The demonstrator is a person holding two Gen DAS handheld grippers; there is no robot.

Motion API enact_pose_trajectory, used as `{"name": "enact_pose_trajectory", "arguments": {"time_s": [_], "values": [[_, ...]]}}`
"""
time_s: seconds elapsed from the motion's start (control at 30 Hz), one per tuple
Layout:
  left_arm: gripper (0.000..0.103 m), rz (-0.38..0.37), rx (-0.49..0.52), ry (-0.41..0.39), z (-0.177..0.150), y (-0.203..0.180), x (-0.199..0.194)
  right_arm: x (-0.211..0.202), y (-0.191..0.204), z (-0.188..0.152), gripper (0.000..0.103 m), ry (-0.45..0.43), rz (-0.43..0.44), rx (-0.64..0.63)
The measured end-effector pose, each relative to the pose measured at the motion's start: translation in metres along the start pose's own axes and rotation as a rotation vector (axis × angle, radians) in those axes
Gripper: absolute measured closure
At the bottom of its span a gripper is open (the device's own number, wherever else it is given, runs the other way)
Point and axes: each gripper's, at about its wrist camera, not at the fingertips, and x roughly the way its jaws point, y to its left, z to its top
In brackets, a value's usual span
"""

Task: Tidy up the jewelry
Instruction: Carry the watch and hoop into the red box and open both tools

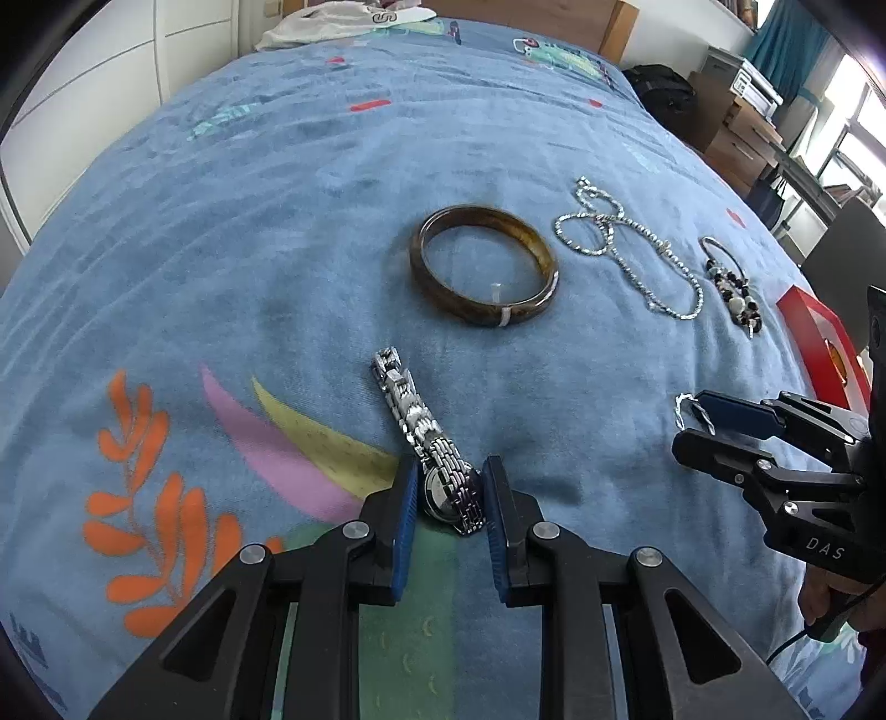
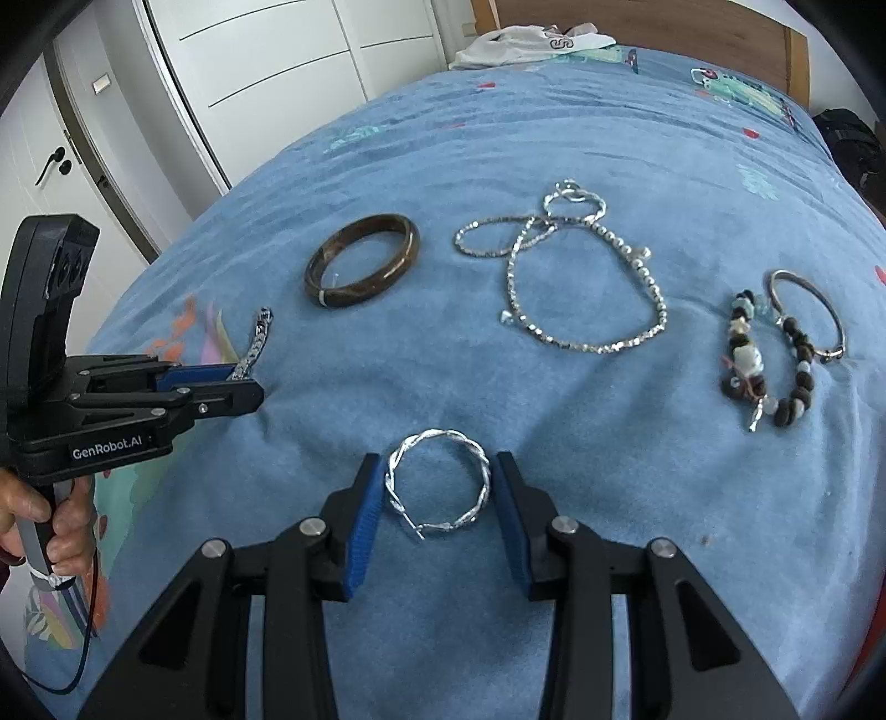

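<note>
A silver watch (image 1: 429,443) lies on the blue bedspread with its face between the fingers of my left gripper (image 1: 449,475), whose jaws are open and close around it. A twisted silver bangle (image 2: 440,487) lies flat between the fingers of my right gripper (image 2: 440,471), also open. A brown bangle (image 1: 483,265) (image 2: 361,260), a silver bead necklace (image 1: 626,249) (image 2: 576,271) and a dark beaded bracelet with a metal ring (image 1: 731,288) (image 2: 786,349) lie farther back in a row. The left gripper also shows in the right wrist view (image 2: 243,385).
The bedspread (image 1: 277,221) covers a soft bed. A red box (image 1: 819,332) sits at the right edge. White clothing (image 2: 531,41) lies by the wooden headboard. White wardrobe doors (image 2: 249,66) stand to the left, desks and a window to the right.
</note>
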Motion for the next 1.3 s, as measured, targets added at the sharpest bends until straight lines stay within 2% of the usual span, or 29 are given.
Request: {"name": "enact_pose_trajectory", "arguments": {"time_s": [0.27, 0.5, 0.7, 0.9, 1.07, 1.3], "values": [[0.081, -0.026, 0.045, -0.032, 0.011, -0.025, -0.024, -0.044, -0.008, 0.0, 0.065, -0.074, -0.021, 0.037], [0.081, -0.109, 0.12, -0.066, 0.035, -0.084, -0.043, -0.113, -0.045, -0.01, 0.065, -0.153, -0.101, 0.083], [0.081, -0.223, 0.208, -0.07, 0.058, -0.162, -0.046, -0.176, -0.111, -0.031, 0.065, -0.181, -0.229, 0.136], [0.081, -0.332, 0.3, -0.063, 0.085, -0.249, -0.036, -0.212, -0.189, -0.048, 0.065, -0.166, -0.327, 0.196], [0.081, -0.404, 0.376, -0.05, 0.104, -0.321, -0.015, -0.217, -0.252, -0.054, 0.065, -0.131, -0.358, 0.232], [0.081, -0.442, 0.431, 0.012, 0.107, -0.383, 0.028, -0.202, -0.304, -0.063, 0.065, -0.073, -0.351, 0.238]]}}
